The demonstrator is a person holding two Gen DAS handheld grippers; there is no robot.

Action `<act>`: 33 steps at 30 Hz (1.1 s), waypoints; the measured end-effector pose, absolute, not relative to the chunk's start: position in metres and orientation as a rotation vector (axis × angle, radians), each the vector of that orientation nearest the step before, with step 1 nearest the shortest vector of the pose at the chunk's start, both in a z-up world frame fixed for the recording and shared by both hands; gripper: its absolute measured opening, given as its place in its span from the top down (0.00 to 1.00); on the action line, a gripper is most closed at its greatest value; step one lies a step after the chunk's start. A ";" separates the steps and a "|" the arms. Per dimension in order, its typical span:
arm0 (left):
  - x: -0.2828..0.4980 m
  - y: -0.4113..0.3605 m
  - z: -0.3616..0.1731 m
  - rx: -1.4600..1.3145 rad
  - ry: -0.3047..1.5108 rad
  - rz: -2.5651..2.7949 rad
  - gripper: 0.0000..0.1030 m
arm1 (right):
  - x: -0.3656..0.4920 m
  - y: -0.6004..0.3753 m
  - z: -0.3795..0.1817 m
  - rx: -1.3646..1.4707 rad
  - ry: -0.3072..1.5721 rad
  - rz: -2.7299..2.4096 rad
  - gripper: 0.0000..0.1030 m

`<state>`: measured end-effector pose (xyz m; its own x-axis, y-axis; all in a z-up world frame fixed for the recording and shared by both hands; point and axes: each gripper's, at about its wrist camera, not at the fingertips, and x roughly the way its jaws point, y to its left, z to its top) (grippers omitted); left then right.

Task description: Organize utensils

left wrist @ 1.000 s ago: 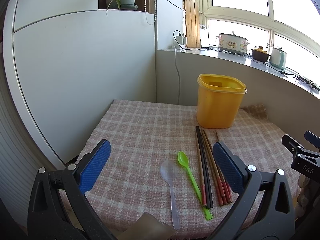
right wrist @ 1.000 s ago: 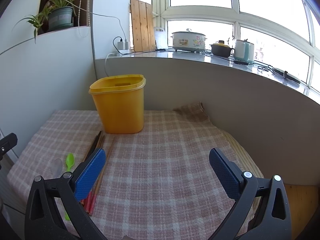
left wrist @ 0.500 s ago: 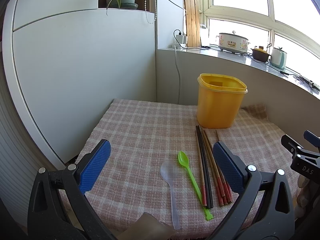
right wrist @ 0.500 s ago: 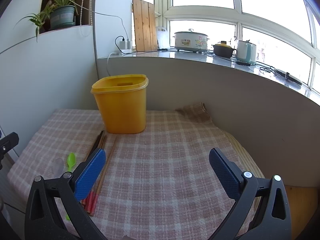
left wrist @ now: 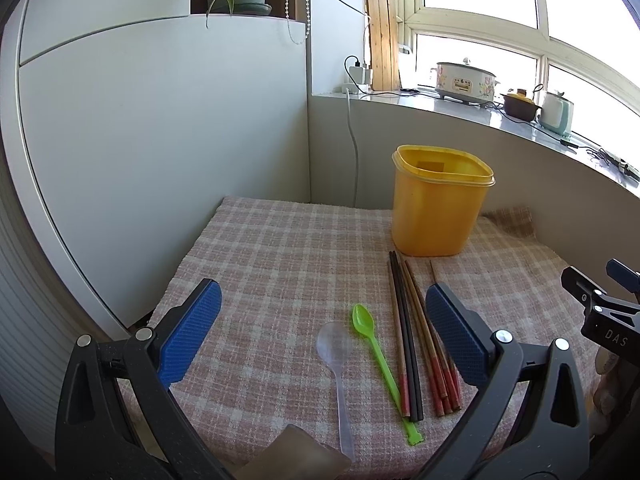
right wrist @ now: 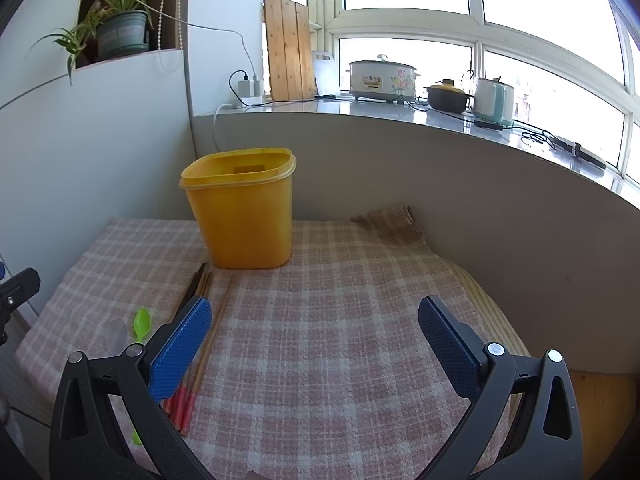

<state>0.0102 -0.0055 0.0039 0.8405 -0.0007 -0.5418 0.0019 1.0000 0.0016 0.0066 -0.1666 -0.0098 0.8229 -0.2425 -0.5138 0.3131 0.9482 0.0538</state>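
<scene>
A yellow plastic container [left wrist: 438,204] stands upright and open-topped at the back of the checked cloth [left wrist: 288,256]; it also shows in the right wrist view [right wrist: 244,216]. In front of it lie several chopsticks [left wrist: 412,332], a green spoon [left wrist: 378,348] and a clear spoon [left wrist: 338,364], side by side. My left gripper [left wrist: 320,332] is open and empty, hovering above the spoons. My right gripper [right wrist: 314,340] is open and empty over bare cloth, right of the chopsticks [right wrist: 200,332] and green spoon [right wrist: 141,322].
A white cabinet wall [left wrist: 160,140] borders the table's left side, a grey ledge wall [right wrist: 440,184] its back and right. Cookers and a kettle stand on the sill [right wrist: 384,76]. The cloth is folded up at the back right corner [right wrist: 392,220].
The right gripper has shifted slightly left and closer to the container. The left gripper has barely moved.
</scene>
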 end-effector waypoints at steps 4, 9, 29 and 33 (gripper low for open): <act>0.015 -0.007 0.003 0.002 0.583 0.000 0.00 | 0.010 -0.170 -0.009 0.142 0.534 -0.292 0.01; 0.022 -0.009 0.004 0.000 0.595 0.003 0.00 | 0.016 -0.172 -0.007 0.136 0.546 -0.281 0.01; 0.047 0.036 -0.011 -0.042 0.671 -0.080 0.00 | 0.037 -0.177 -0.009 0.177 0.578 -0.257 0.01; 0.044 0.046 -0.018 -0.066 0.676 -0.081 0.00 | 0.054 -0.178 -0.023 0.212 0.672 -0.173 0.01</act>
